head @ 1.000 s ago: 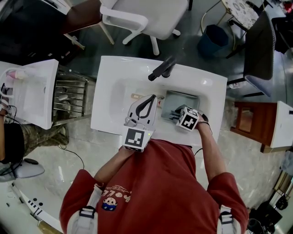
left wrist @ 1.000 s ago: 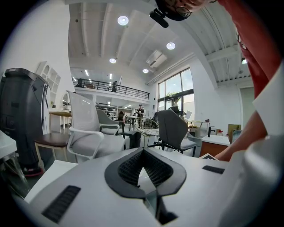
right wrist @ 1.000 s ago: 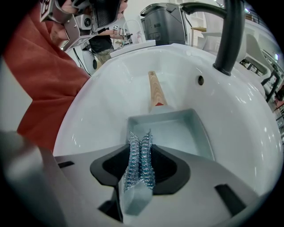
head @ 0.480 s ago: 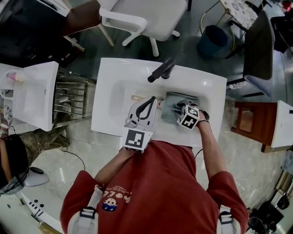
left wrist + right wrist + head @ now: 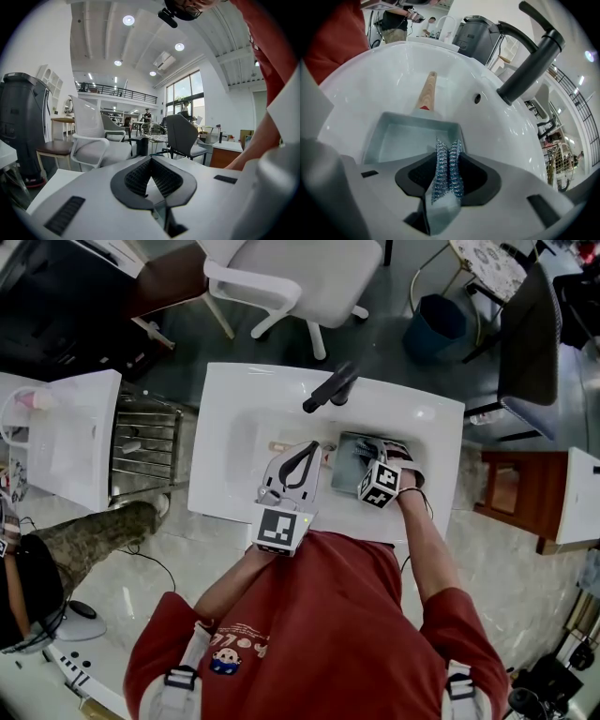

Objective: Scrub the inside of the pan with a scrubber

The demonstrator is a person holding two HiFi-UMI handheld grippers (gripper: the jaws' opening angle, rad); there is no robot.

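Two grippers, one working: the right gripper (image 5: 448, 152) has its jaws pinched on the wire scrubber (image 5: 446, 176), tilted down over the square pan (image 5: 405, 138) so the wad can reach the inside. The pan lies in the sink (image 5: 389, 65); the left gripper (image 5: 151, 165), jaws pressed together on nothing, is held level, likely to leave room.

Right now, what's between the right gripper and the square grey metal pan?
A silvery wire-mesh scrubber, clamped in the right gripper, reaching toward the pan: right gripper view.
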